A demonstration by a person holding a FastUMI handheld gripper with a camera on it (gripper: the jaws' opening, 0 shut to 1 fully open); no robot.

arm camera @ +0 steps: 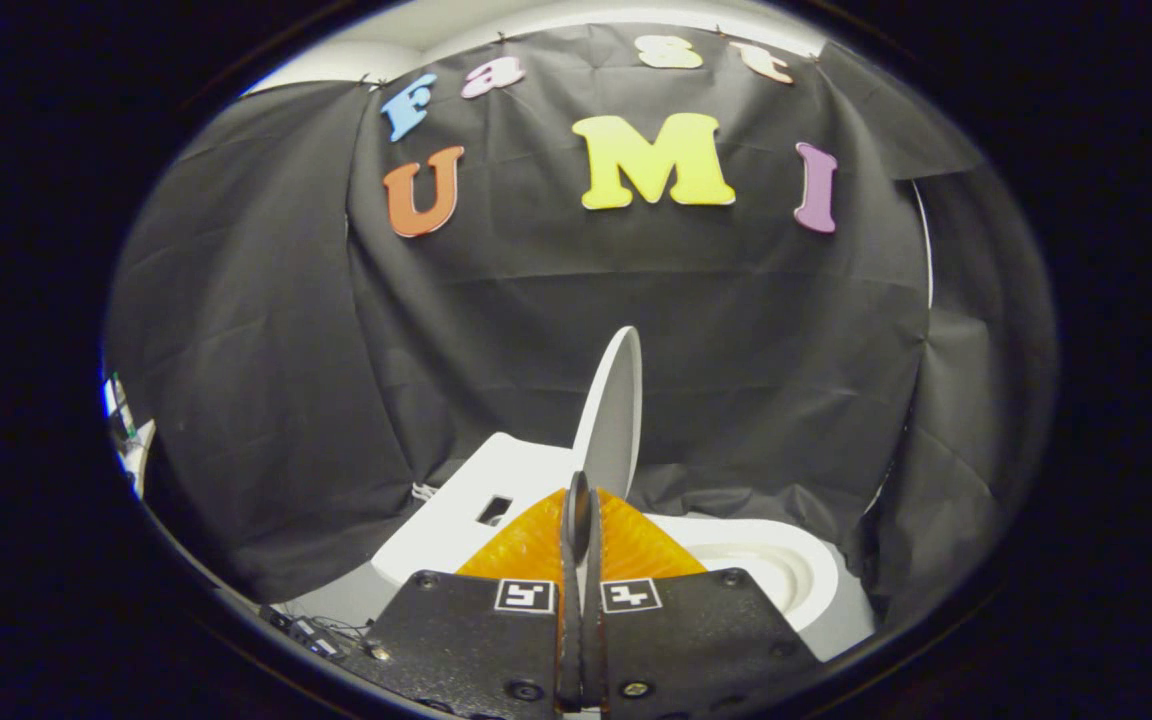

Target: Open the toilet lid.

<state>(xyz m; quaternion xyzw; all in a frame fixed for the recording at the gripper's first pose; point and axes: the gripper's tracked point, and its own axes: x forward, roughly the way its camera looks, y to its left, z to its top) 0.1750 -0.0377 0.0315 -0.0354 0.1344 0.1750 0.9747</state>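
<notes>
The white toilet lid [614, 410] stands raised, nearly upright, seen almost edge-on just beyond my fingertips. Its lower end meets the white rear body of the toilet [481, 500], which has a small dark rectangular opening. To the right of the lid, the white seat and open bowl [771, 565] lie uncovered. My gripper [577, 492] points at the foot of the lid. Its two fingers are pressed together with only a thin slit between them. I see nothing held between them, and I cannot tell whether the tips touch the lid.
Black cloth walls close in behind the toilet and on both sides. Cables and a small dark device [311, 632] lie on the pale floor at the lower left. Some pale equipment [128, 430] shows past the cloth's left edge.
</notes>
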